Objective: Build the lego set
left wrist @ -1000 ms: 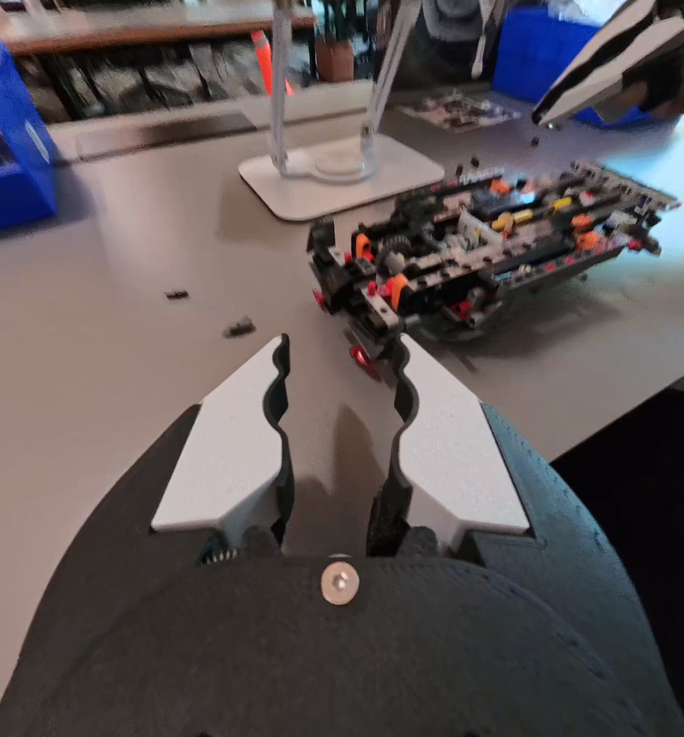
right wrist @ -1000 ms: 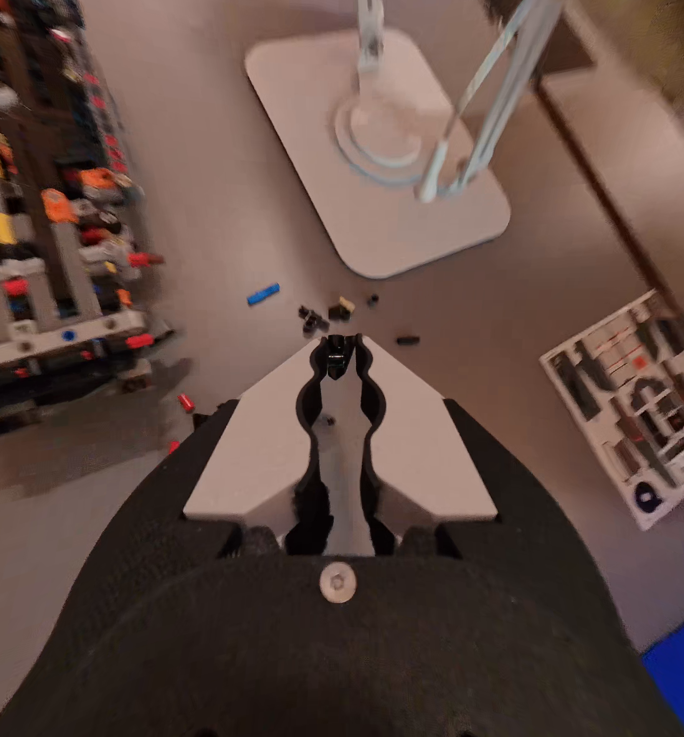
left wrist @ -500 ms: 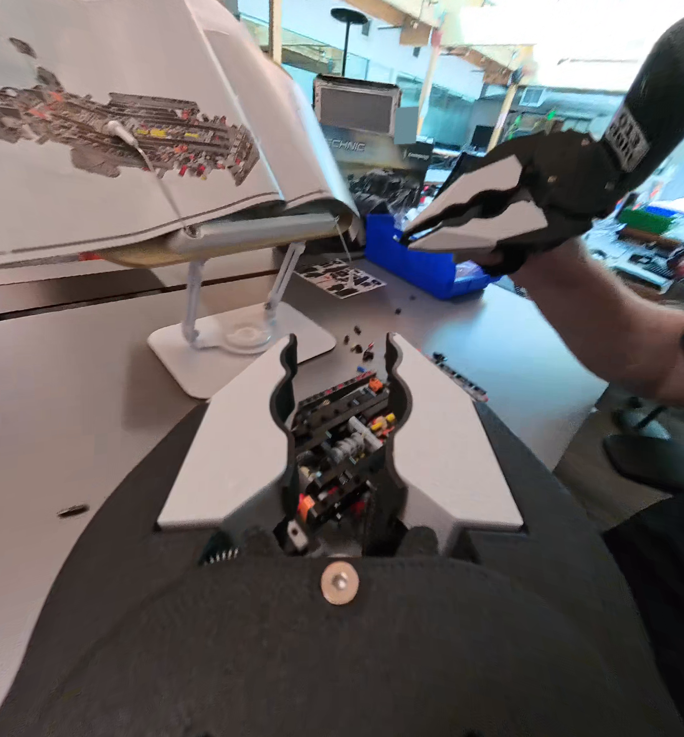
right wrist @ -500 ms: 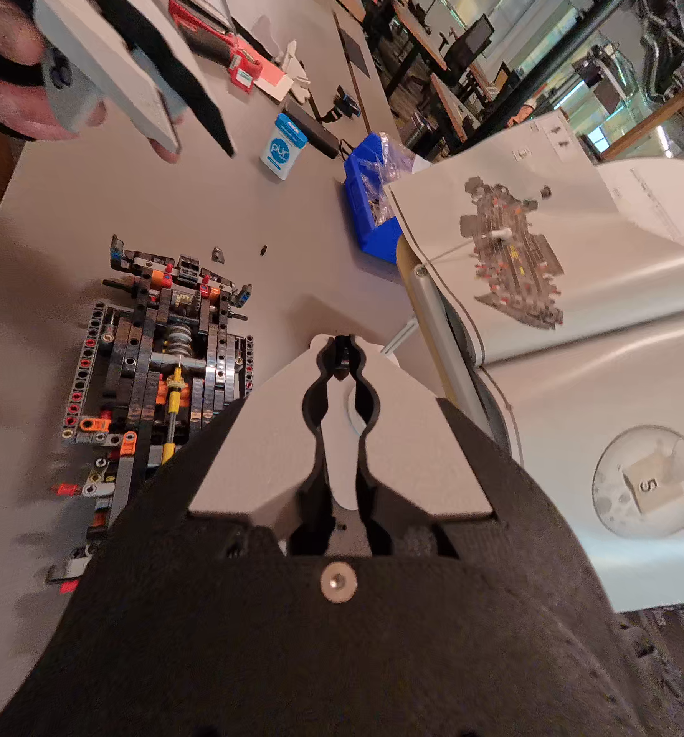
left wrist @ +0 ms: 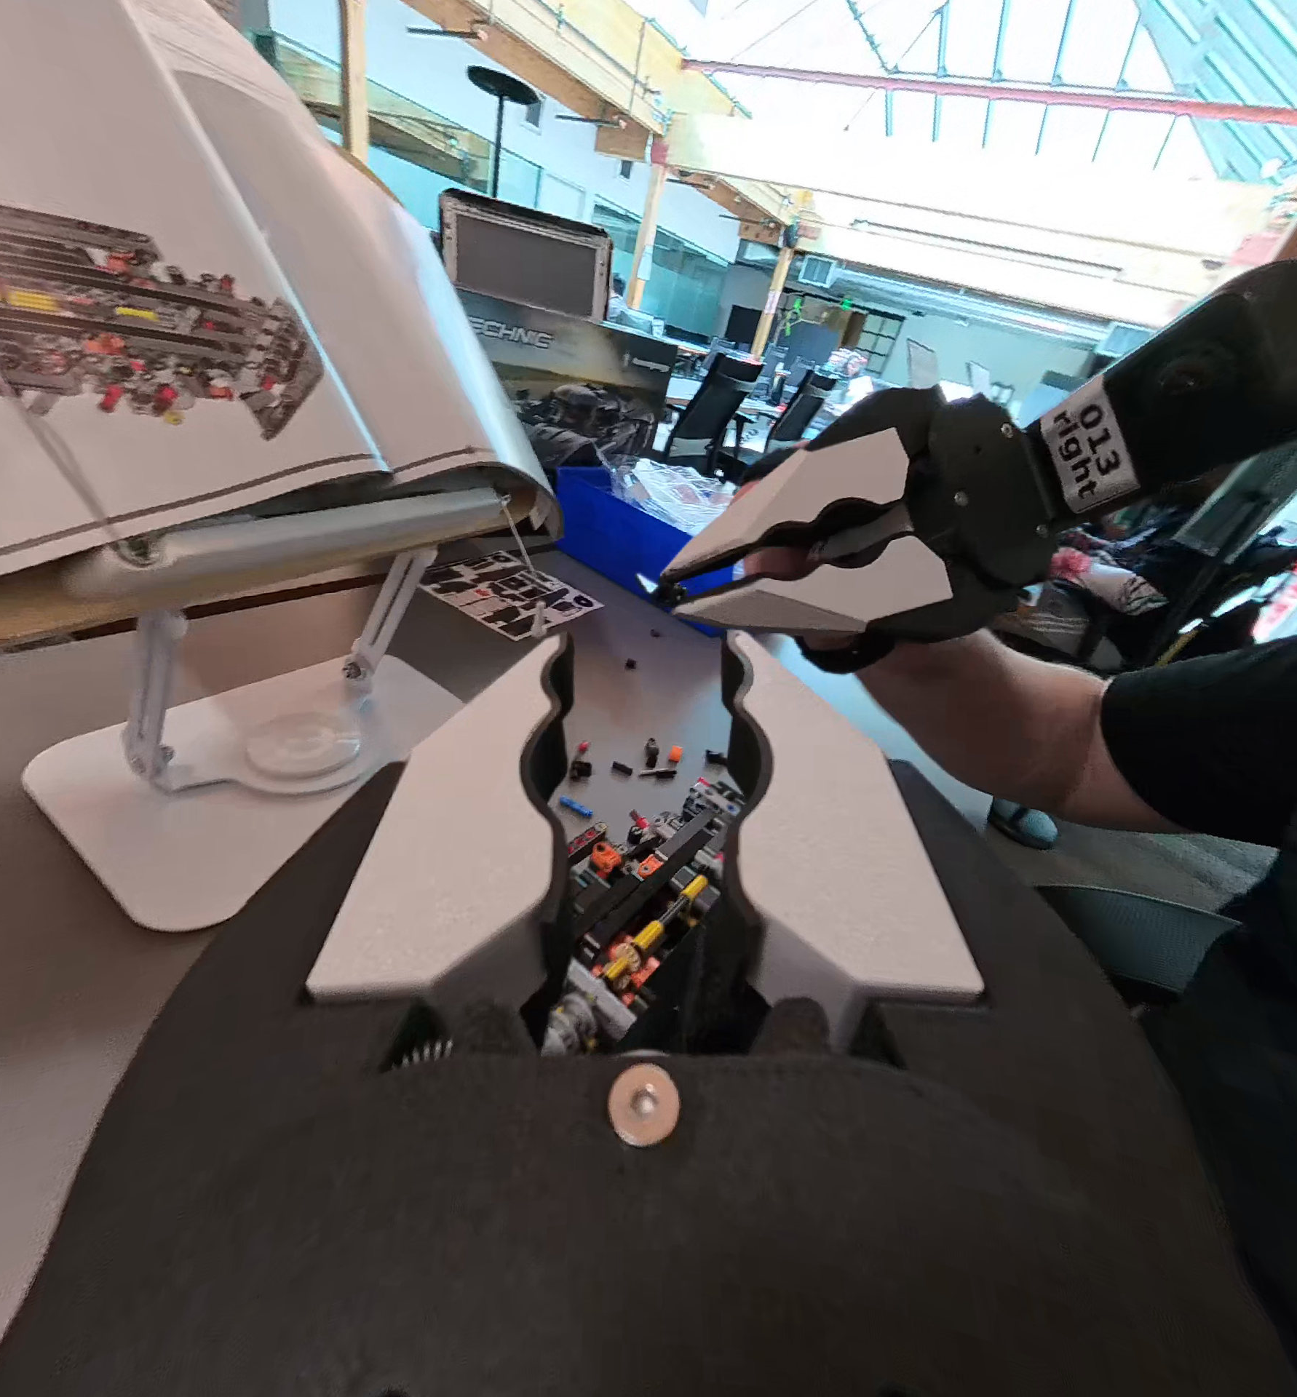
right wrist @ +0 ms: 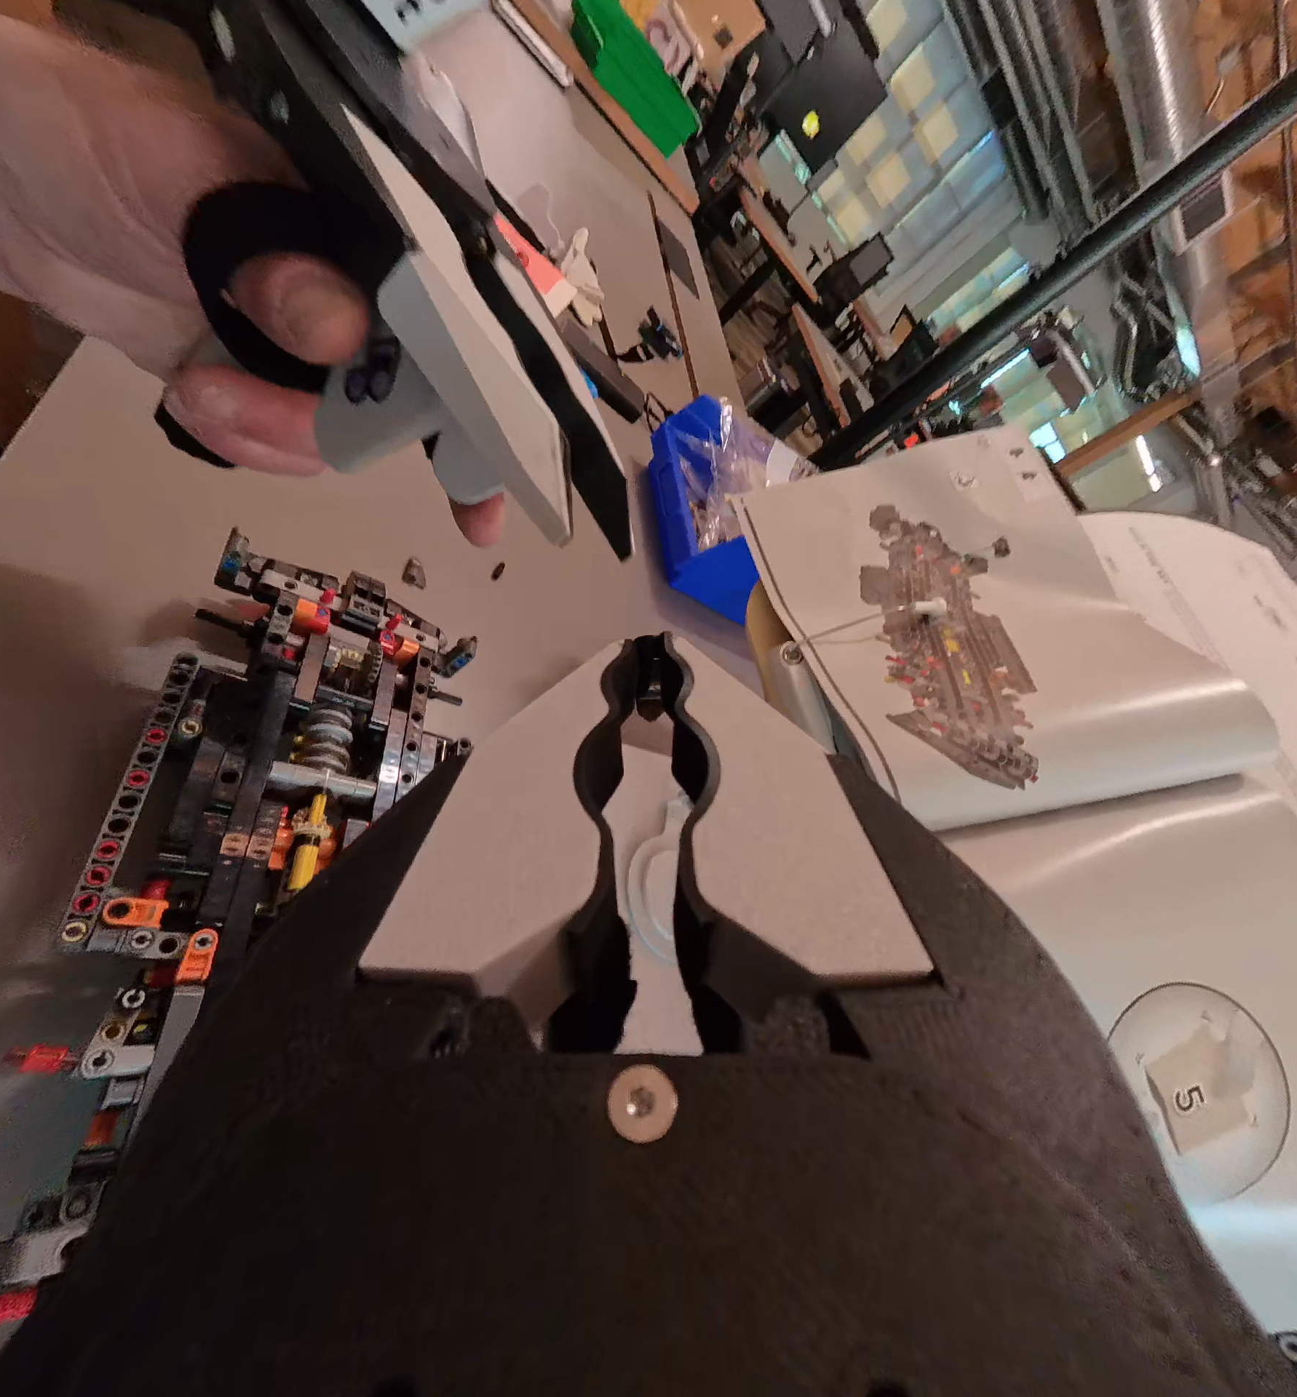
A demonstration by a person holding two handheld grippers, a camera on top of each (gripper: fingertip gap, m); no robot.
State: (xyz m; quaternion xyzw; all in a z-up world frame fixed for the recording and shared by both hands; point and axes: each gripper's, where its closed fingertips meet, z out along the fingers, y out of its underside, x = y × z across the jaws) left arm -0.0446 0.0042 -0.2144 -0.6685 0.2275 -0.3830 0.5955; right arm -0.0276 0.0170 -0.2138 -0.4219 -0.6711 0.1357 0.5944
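The half-built Lego chassis (right wrist: 252,794), black with orange, red and yellow parts, lies on the grey table (right wrist: 139,491). In the left wrist view it shows between my fingers (left wrist: 645,907), below them. My left gripper (left wrist: 645,658) is open, empty and held in the air above the chassis. My right gripper (right wrist: 649,665) is shut on a small black Lego piece (right wrist: 649,684) at its tips. In the left wrist view the right gripper (left wrist: 668,591) hovers just beyond and right of my left fingertips. The left gripper (right wrist: 594,548) shows at the upper left of the right wrist view.
An open instruction book (left wrist: 139,302) rests on a white stand (left wrist: 177,816) at the left. A blue bin (left wrist: 615,521) with plastic bags and a sticker sheet (left wrist: 509,593) lie behind. Several loose small pieces (left wrist: 630,763) lie on the table past the chassis. A person's arm (left wrist: 1008,726) holds the right gripper.
Both grippers have risen off the table and tilted up. The right one has carried the black piece from the loose pile toward the left gripper. The left one now hangs over the chassis.
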